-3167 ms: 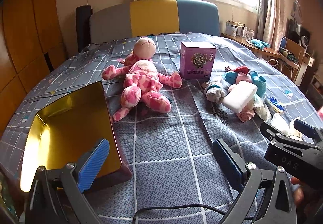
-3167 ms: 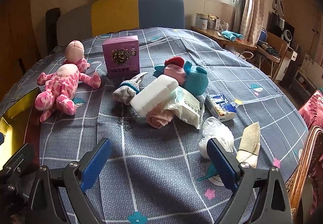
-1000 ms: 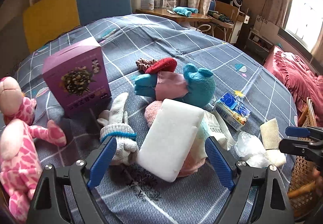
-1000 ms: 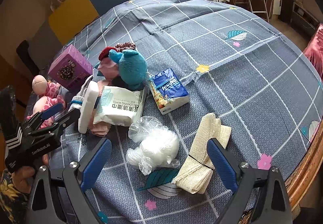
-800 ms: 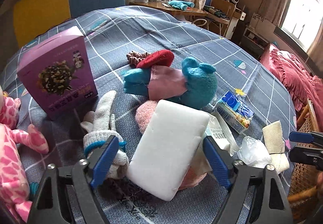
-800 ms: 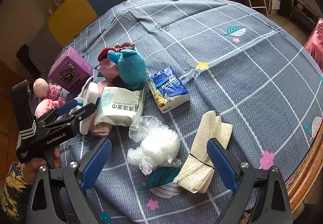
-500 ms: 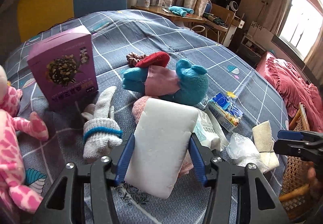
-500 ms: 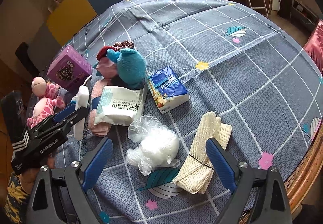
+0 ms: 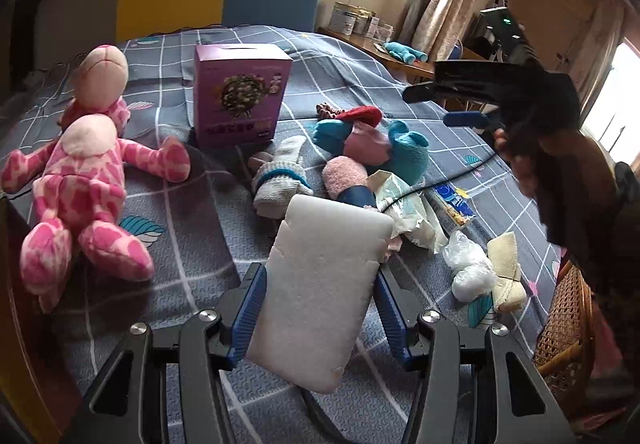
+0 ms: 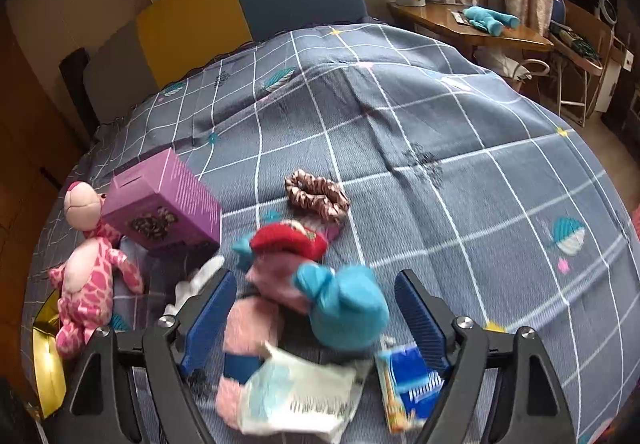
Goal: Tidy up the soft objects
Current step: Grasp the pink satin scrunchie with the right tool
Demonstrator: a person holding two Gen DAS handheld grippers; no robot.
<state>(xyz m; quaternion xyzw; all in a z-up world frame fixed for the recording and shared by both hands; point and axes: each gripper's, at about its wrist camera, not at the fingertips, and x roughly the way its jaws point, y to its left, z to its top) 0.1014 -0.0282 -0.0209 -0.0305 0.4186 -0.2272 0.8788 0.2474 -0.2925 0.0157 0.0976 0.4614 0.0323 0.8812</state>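
My left gripper [image 9: 320, 310] is shut on a white foam block [image 9: 324, 284], held up off the blue checked bedcover [image 9: 192, 212]. My right gripper [image 10: 316, 320] hovers over the pile, its jaws wide and closing. A teal plush toy [image 10: 348, 316] with a red hat [image 10: 288, 240] and a pink rolled towel [image 10: 248, 336] lie between them, and the pads [image 10: 212, 318] touch nothing. In the left wrist view a hand holds the right gripper [image 9: 436, 106] above the teal plush toy [image 9: 404, 148]. A pink spotted doll [image 9: 80, 180] lies at the left.
A purple box [image 9: 240, 96] stands behind a white sock [image 9: 280, 180]. A wipes pack [image 10: 296, 392], a blue tissue pack [image 10: 408, 384] and a brown scrunchie [image 10: 316, 196] lie around the plush. A plastic bag [image 9: 464, 264], beige cloth [image 9: 504, 272], wicker chair [image 9: 560, 324], gold tin [image 10: 48, 364].
My left gripper closed on the white foam block and drew it back off the pile. My right gripper swung from the plastic bag and beige cloth over to the teal plush, its jaws narrowing.
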